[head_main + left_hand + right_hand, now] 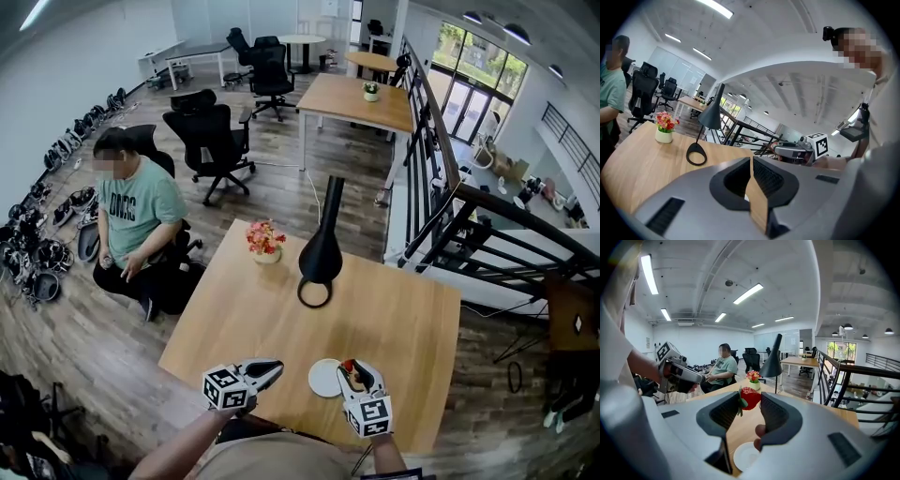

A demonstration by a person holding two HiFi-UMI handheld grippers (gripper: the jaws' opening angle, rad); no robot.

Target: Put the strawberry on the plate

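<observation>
Inventory: strawberry (751, 397), red with green leaves; plate (746, 456), white; table (272, 319), pale wood grain; lamp (322, 251), black; my left gripper (751, 163) and right gripper (750, 402), grey with black pads; cubes (225, 387), black-and-white squares.

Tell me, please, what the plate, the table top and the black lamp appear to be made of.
Plate: white, smooth, faint sheen; ceramic or plastic, it cannot be told which. Table top: light wood with faint grain, matte; solid or veneer is unclear. Black lamp: even matte black, thin ring base; probably painted metal.
</observation>
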